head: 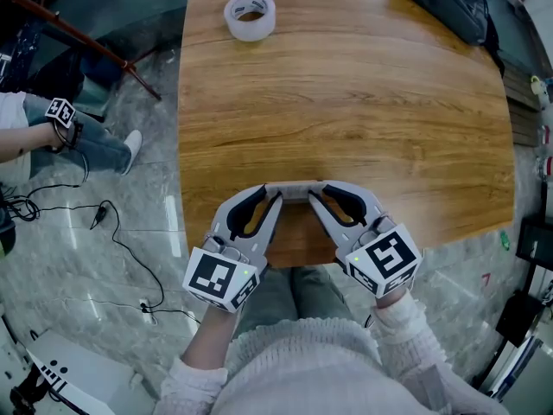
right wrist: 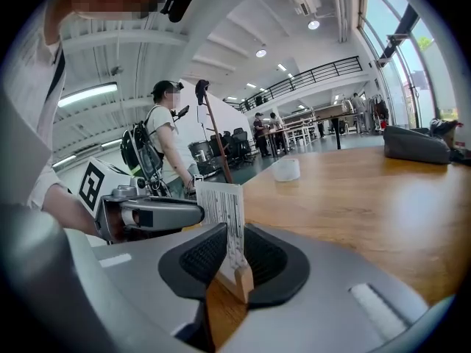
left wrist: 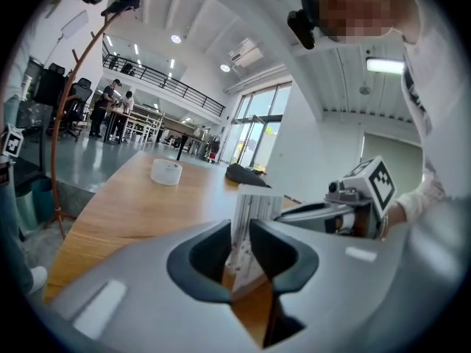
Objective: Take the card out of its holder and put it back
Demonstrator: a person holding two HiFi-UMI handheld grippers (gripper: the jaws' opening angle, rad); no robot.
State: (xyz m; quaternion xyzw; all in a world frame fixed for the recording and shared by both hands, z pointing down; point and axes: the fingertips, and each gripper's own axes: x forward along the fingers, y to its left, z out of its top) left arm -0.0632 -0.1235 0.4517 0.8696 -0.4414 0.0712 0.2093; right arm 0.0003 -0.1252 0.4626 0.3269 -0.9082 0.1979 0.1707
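A white printed card [head: 295, 189] stands upright in a small wooden holder [right wrist: 237, 282] at the near edge of the wooden table [head: 346, 102]. My left gripper [head: 275, 195] comes at it from the left and my right gripper [head: 315, 195] from the right, their tips meeting at it. In the left gripper view the card [left wrist: 254, 208] rises between the dark pads, and the left gripper [left wrist: 239, 252] is shut on it. In the right gripper view the card [right wrist: 221, 204] and the holder's end sit between the pads, with the right gripper [right wrist: 234, 259] shut on the holder.
A roll of tape [head: 250, 15] lies at the table's far left and a black bag [head: 445, 3] at the far right. A person [head: 52, 132] sits off the table's left side, near cables on the floor. The table edge is just under my grippers.
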